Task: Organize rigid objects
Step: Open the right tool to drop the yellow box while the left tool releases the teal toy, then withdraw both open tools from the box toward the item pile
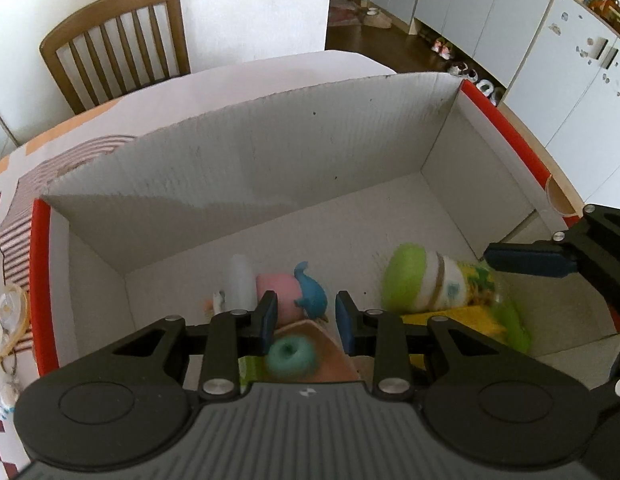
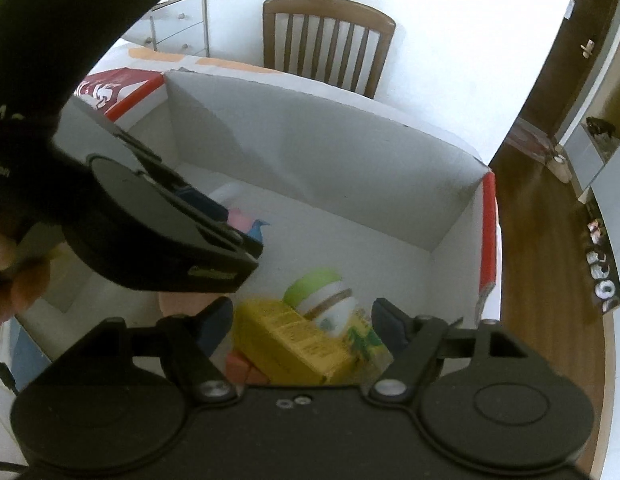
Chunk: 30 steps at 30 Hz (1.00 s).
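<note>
- Step in hand: placement of rigid objects into the cardboard box on the bench.
- Left tool: narrowly parted, nothing gripped, above the teal ring.
- Right tool: released, straddling the yellow carton near the box's right wall.
- Next move: probably withdrawal for another object.

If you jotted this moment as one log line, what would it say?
left gripper: empty, above teal ring | right gripper: jaws wide, over yellow carton | cardboard box: holds toys
</note>
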### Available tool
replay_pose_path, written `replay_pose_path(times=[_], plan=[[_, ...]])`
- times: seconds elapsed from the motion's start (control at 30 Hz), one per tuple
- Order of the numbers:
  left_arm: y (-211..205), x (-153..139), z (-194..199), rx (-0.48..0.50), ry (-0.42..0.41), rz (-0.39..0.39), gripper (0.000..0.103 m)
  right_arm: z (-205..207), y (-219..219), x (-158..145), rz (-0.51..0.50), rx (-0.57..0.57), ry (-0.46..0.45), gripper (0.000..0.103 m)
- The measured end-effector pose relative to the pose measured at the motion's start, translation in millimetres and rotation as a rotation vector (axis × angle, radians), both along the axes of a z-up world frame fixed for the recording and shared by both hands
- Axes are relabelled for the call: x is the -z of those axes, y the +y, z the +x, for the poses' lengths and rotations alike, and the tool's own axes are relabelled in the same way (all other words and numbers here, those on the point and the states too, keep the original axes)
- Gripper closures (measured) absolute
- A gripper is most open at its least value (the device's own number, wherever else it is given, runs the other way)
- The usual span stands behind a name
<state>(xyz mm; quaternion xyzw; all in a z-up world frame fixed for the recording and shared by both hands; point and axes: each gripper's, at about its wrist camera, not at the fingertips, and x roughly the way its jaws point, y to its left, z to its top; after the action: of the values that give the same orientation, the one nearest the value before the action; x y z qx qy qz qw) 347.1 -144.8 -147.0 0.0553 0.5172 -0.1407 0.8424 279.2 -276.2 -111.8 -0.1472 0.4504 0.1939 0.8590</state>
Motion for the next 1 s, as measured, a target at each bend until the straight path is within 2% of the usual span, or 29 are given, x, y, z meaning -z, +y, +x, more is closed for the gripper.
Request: replay_pose_path(times=[0.23, 0.53, 1.0], plan=[[1.9, -5.6, -9.7, -0.007, -0.014, -0.015, 0.072, -5.9, -5.4, -7.1, 0.025, 0.021, -0.004, 0.024], [15.5, -30.7, -35.3, -0.018, -0.078, -0.06, 0.072, -23.3, -20.9, -28.8, 0.081, 0.05, -0.03, 0.022], [40.9, -82.8, -91.0, -0.069, -0.243, -0.078, 0.072, -54.9, -20.1, -68.4, 0.189, 0.037, -0.101, 0.018]])
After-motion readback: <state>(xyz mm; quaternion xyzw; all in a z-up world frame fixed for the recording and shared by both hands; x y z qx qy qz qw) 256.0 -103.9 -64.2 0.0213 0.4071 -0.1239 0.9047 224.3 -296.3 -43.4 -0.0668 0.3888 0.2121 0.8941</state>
